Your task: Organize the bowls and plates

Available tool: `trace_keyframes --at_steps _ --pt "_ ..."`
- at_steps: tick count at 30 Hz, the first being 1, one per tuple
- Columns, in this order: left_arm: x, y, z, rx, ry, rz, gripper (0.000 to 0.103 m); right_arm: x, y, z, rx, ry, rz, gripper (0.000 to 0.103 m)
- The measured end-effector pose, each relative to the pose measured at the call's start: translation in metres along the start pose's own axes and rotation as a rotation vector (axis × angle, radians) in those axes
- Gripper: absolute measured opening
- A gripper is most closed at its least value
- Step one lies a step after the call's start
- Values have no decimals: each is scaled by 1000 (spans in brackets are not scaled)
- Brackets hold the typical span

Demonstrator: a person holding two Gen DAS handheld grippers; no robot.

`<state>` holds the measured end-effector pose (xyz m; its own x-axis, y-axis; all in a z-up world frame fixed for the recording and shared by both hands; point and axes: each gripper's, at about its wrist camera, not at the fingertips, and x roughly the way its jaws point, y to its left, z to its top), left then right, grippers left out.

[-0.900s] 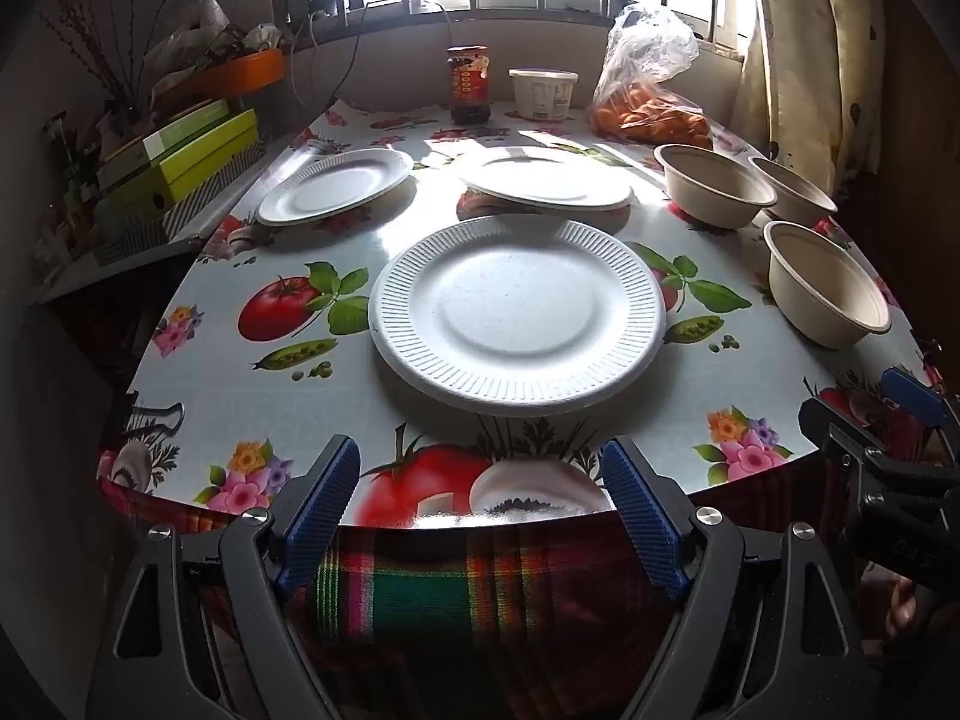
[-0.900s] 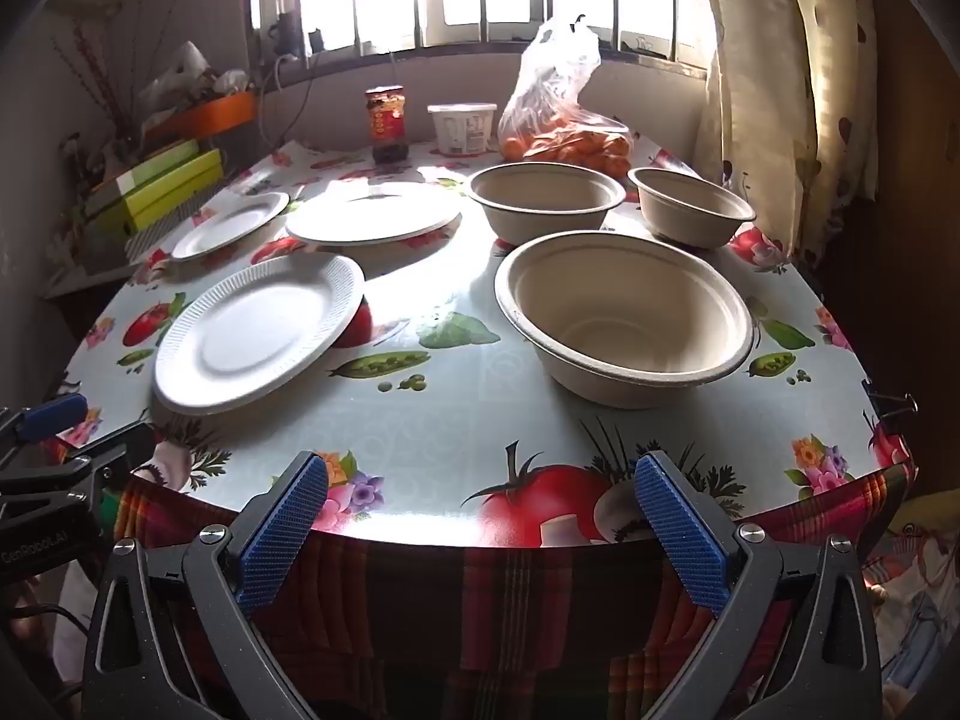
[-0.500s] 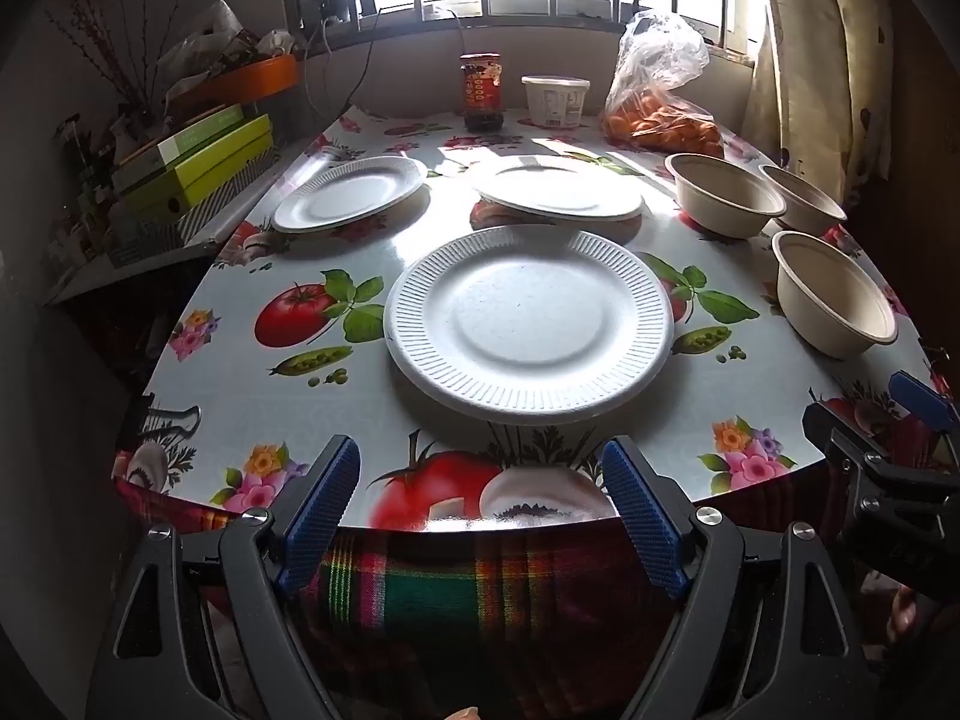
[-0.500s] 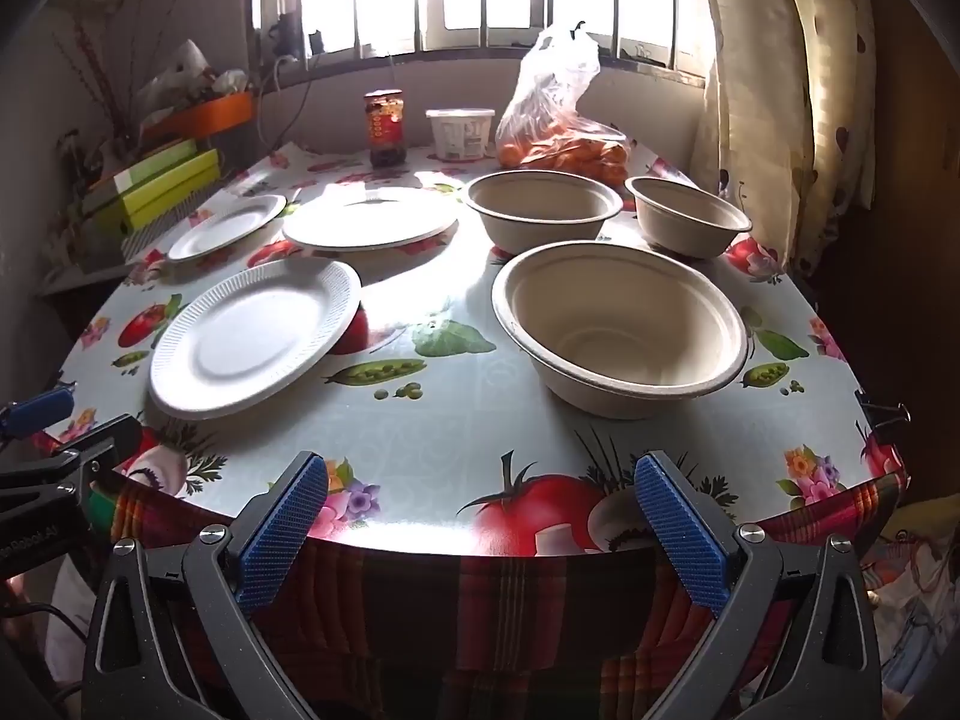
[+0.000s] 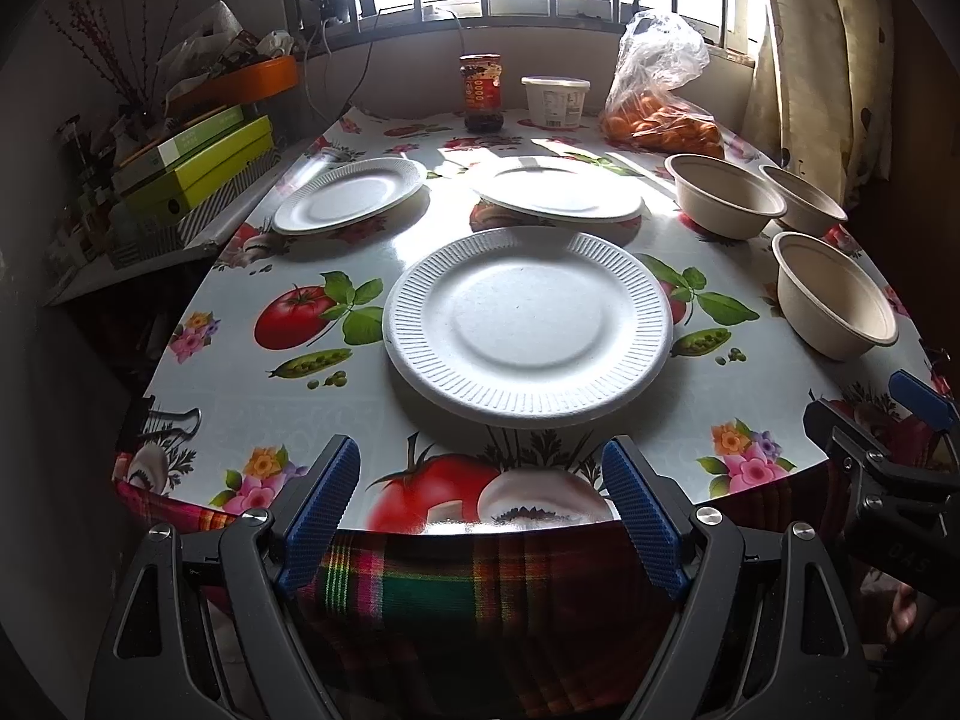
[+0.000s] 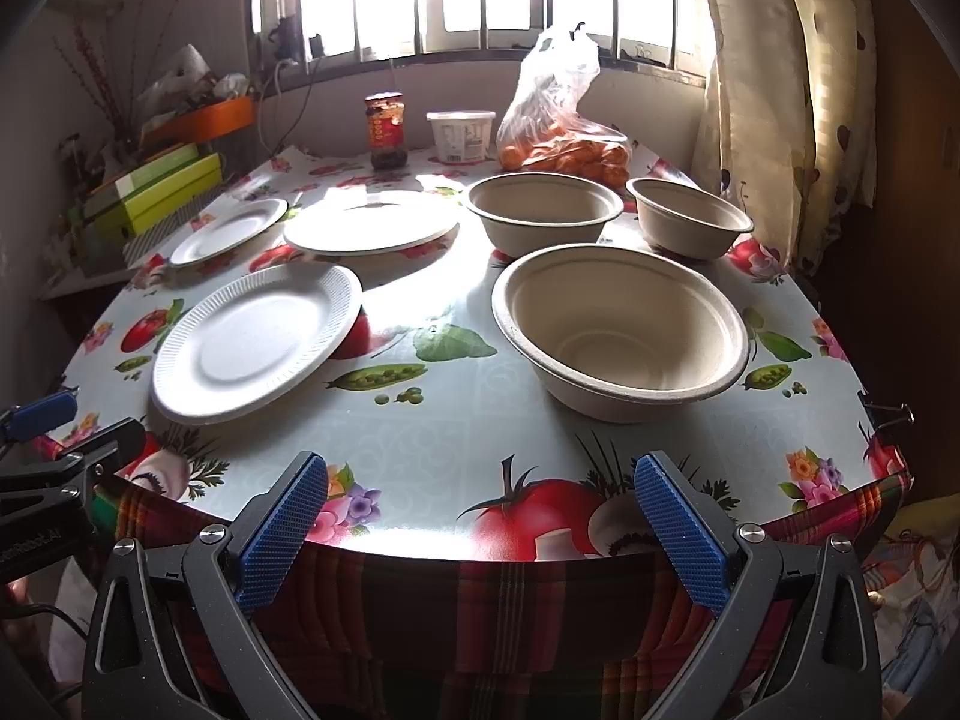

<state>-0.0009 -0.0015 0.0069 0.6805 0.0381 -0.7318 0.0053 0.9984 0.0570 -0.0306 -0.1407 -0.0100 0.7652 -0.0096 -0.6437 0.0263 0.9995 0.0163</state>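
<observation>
Table [image 5: 252,414] near edge lies bare before both grippers, left [image 5: 480,507] and right [image 6: 480,525], jaws wide, empty.

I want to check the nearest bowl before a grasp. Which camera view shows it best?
The right wrist view: the nearest bowl lies central and large, its whole rim and inside visible. The left wrist view shows it smaller, near the right edge.

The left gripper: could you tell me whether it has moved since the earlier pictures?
Yes. The left gripper has drawn back and risen slightly: in its own view the table edge and near plate now sit higher, with more plaid cloth showing between its open fingers.
</observation>
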Motion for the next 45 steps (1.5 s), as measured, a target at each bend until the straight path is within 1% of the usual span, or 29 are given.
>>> trace_keyframes --at_steps 45 --pt "0 3 -2 -7 4 6 83 -2 2 -1 0 -2 1 103"
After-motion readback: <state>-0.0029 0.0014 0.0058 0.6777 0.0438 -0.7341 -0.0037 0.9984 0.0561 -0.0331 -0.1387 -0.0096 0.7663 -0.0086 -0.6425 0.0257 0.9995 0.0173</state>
